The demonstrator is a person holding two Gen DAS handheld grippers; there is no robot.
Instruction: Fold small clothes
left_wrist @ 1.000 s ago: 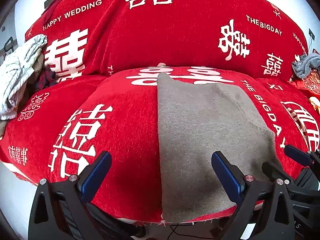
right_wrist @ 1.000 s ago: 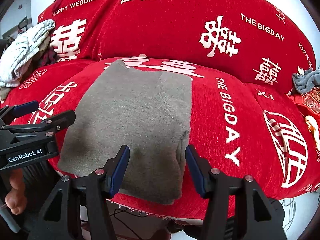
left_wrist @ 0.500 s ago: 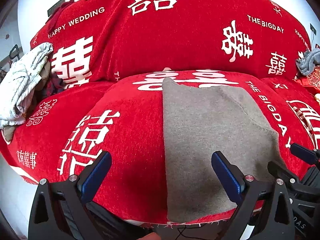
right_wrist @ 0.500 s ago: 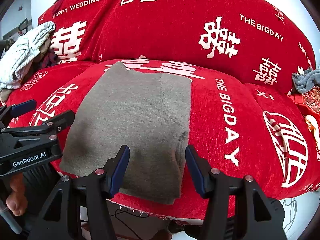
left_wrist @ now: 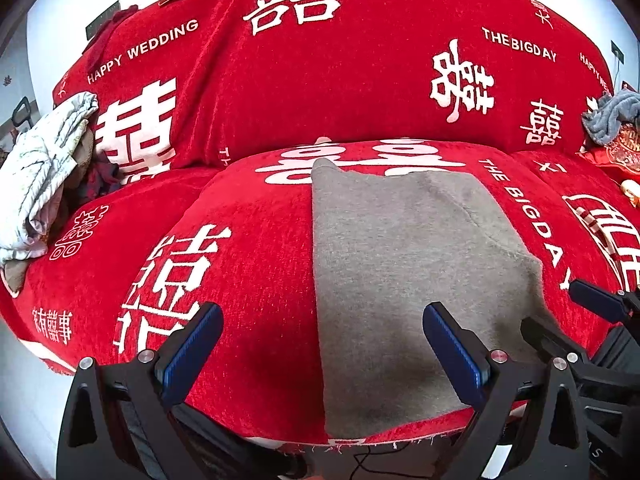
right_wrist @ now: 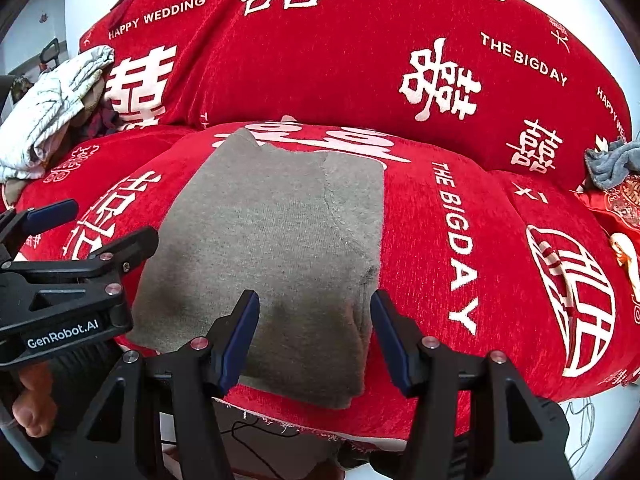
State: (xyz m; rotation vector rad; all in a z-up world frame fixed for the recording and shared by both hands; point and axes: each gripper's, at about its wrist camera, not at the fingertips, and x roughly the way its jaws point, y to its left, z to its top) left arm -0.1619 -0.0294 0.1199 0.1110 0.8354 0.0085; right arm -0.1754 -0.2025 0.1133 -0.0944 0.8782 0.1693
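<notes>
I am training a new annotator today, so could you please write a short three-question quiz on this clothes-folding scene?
1. True or false: the left gripper is clamped on the grey garment.
2. Which lies at the sofa's far left? A) a white crumpled cloth B) a blue bucket C) a green book
3. Fill in: the grey garment lies on the red sofa cover's ____ cushion (seat or back).

Key
1. False: both it and the right gripper are open and hold nothing.
2. A
3. seat
</notes>
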